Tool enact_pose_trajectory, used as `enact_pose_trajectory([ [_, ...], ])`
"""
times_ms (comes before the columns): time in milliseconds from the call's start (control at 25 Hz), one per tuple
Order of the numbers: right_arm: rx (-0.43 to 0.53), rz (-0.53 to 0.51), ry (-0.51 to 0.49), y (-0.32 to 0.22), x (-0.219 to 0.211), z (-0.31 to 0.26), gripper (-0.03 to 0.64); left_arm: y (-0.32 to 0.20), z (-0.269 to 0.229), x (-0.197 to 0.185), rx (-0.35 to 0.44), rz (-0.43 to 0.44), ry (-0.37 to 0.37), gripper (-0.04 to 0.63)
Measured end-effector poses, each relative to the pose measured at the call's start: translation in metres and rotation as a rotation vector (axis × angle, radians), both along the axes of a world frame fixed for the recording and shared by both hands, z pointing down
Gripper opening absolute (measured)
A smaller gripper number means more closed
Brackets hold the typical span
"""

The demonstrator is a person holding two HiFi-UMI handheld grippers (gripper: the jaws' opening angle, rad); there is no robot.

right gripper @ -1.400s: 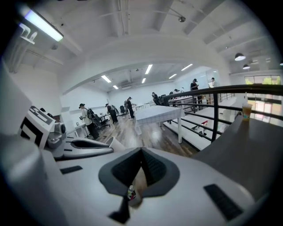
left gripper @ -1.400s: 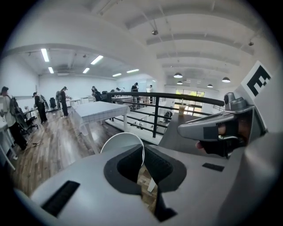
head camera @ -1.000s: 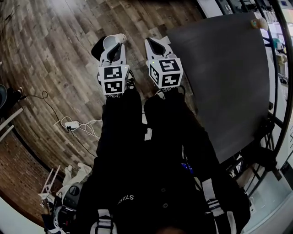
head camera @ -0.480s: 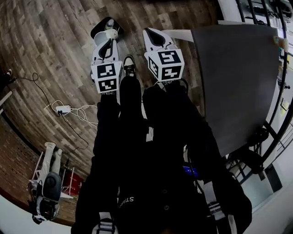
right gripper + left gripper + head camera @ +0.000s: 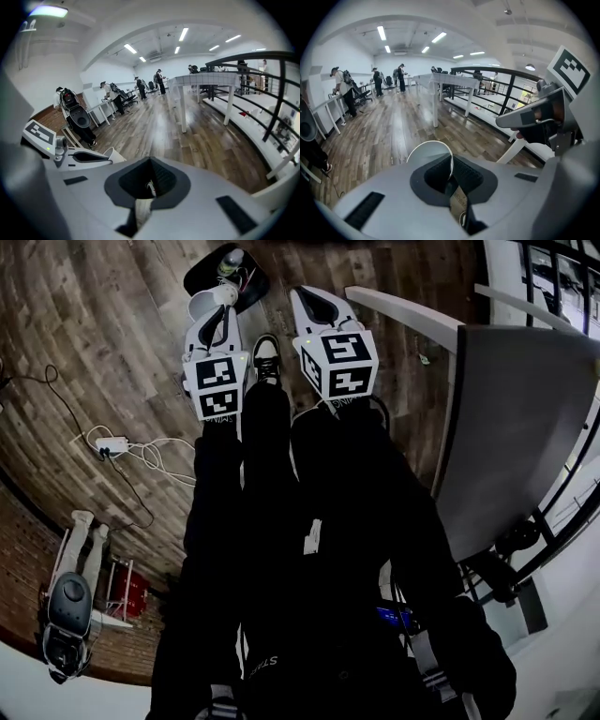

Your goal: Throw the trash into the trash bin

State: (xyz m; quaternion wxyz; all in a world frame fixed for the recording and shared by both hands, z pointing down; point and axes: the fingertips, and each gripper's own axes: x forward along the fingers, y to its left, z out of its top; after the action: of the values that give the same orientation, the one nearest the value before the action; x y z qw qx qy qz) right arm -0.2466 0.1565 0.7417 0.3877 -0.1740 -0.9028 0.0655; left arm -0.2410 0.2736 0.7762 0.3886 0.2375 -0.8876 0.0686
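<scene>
Head view: the left gripper (image 5: 221, 322) holds a cup (image 5: 203, 306) just short of the bin (image 5: 202, 284), which has some litter (image 5: 232, 259) in it. Left gripper view: its jaws pinch the cup's (image 5: 429, 152) thin wall at the rim, and the cup looks light, crushable and probably best gripped there. Right gripper view: the right gripper (image 5: 149, 185) is clamped on a soft white scrap (image 5: 142, 206).

Head view steeply down onto wood floor (image 5: 112, 362), gripper views close behind jaws, looking across same floor
</scene>
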Motion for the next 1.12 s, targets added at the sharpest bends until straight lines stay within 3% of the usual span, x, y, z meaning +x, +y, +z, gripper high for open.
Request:
enact_pose_trajectory([
  [360, 0.007, -0.058, 0.07, 0.026, -0.005, 0.088, 0.015, 0.023, 0.095, -0.004, -0.023, -0.002, 0.051, 0.015],
  [1120, -0.021, -0.069, 0.182, 0.045, -0.018, 0.197, 0.015, 0.023, 0.214, -0.028, -0.027, -0.001, 0.142, 0.015],
])
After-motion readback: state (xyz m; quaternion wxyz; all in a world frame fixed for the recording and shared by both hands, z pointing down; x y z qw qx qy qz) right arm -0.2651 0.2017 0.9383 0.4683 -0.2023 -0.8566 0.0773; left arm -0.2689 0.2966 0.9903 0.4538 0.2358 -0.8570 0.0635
